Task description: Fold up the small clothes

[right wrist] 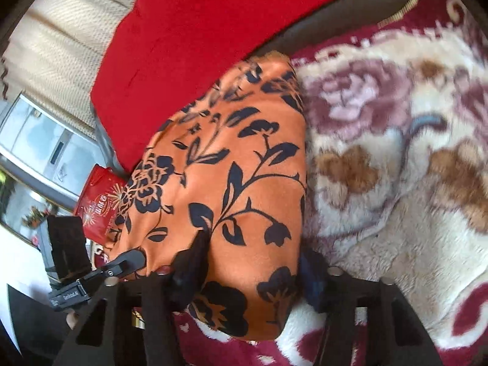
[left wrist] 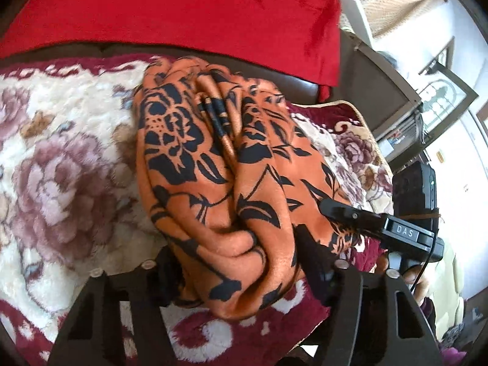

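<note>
Currently the orange cloth with black floral print (left wrist: 213, 164) lies bunched and partly folded on a plush cream-and-maroon floral blanket (left wrist: 61, 152), its far end close to a red cushion (left wrist: 183, 9) that leans behind it. In the left wrist view the cloth forms two long rolled ridges with a deep crease between them, running away from the camera; its near end fills the gap of the left gripper (left wrist: 241, 262), jaws about half apart, and the fabric is bunched tightly against both fingers, so this reads as a grip on the cloth. The right gripper (left wrist: 326, 206) enters that view from the right, its black tip lying on the cloth's right edge, a label plate visible on its body. In the right wrist view the cloth presents a smoother, broad face; its near edge sits between the right gripper (right wrist: 244, 271) fingers, jaws partly apart, with the left finger (right wrist: 195, 253) pressed into the fabric and a pucker around it, the right finger mostly hidden by the cloth; taken as holding the cloth. The left gripper's tip (right wrist: 128, 262) touches the cloth's lower left edge there. A red printed packet (right wrist: 97, 195) lies just left of the cloth, beyond the blanket. This view is slightly blurred
</note>
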Available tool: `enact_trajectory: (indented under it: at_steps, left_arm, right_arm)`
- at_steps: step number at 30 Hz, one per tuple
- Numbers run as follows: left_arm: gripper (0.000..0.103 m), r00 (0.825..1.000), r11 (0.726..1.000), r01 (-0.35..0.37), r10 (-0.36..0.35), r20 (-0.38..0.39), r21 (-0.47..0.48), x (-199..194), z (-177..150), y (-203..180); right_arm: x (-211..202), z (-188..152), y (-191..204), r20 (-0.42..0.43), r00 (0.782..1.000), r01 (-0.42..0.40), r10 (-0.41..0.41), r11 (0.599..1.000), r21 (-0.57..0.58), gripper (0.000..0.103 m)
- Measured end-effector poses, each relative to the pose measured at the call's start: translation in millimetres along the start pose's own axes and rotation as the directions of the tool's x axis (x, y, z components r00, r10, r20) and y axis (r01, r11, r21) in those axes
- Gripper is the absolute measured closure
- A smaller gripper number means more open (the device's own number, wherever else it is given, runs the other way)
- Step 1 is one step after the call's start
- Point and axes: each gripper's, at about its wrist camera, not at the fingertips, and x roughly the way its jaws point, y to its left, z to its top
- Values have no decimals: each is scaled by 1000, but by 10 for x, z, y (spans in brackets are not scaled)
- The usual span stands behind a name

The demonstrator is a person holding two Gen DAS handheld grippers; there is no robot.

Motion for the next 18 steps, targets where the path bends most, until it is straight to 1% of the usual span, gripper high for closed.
enact_trajectory:
  at_steps: [2, 4, 6, 7, 8, 9, 10, 11, 13, 14, 15, 16, 18]
  left_arm:
    - [42, 999, 999, 41, -41, 1, 2, -10, -1, -38]
    - [42, 997, 997, 77, -77, -10, 2, 22, 10, -106]
    - [42, 996, 997, 79, -78, -37, 16, 118, -10, -197]
    - [41, 997, 998, 60, -59, -57, 18, 167, -17, -212]
    - [37, 996, 999, 30, -28, -80, 14, 213, -28, -208]
    - [36, 995, 1000, 7, -5, -96, 10, 244, -33, -193]
    - [36, 995, 1000, 10, -9, -100, 9, 242, -31, -181]
    - [36, 995, 1000, 14, -14, -102, 2, 215, -23, -166]
    - [35, 995, 1000, 7, -8, -97, -11, 127, 4, -128]
    - [34, 997, 1000, -7, 6, -71, -3, 45, 21, -122]
    - [33, 998, 1000, -21, 21, -51, 7, -21, 31, -114]
    - [32, 999, 999, -44, 44, -27, 22, -81, 36, -126]
    - [29, 994, 993, -104, 103, 24, 63, -156, 52, -187]
  right_arm:
    - [-67, 6, 73, 47, 999, 23, -22, 999, -24, 58]
    - [-156, 30, 118, 101, 994, 51, -47, 998, -40, 59]
    - [-244, 57, 120, 146, 988, 65, -59, 997, -34, 59]
    - [-278, 61, 106, 152, 986, 76, -70, 997, -33, 59]
    - [-271, 75, 84, 140, 986, 95, -89, 995, -34, 59]
    - [-236, 63, 71, 110, 988, 109, -105, 993, -32, 59]
    - [-178, 69, 39, 69, 990, 127, -125, 992, -25, 59]
    - [-130, 73, 16, 52, 989, 139, -138, 990, -21, 59]
    - [-156, 76, 54, 55, 990, 129, -128, 991, -30, 57]
    - [-185, 84, 75, 58, 991, 124, -122, 992, -31, 54]
    - [-215, 78, 83, 62, 990, 126, -124, 992, -27, 53]
    - [-238, 82, 86, 69, 988, 139, -137, 990, -28, 52]
    - [-341, 55, 123, 117, 978, 179, -172, 983, -46, 51]
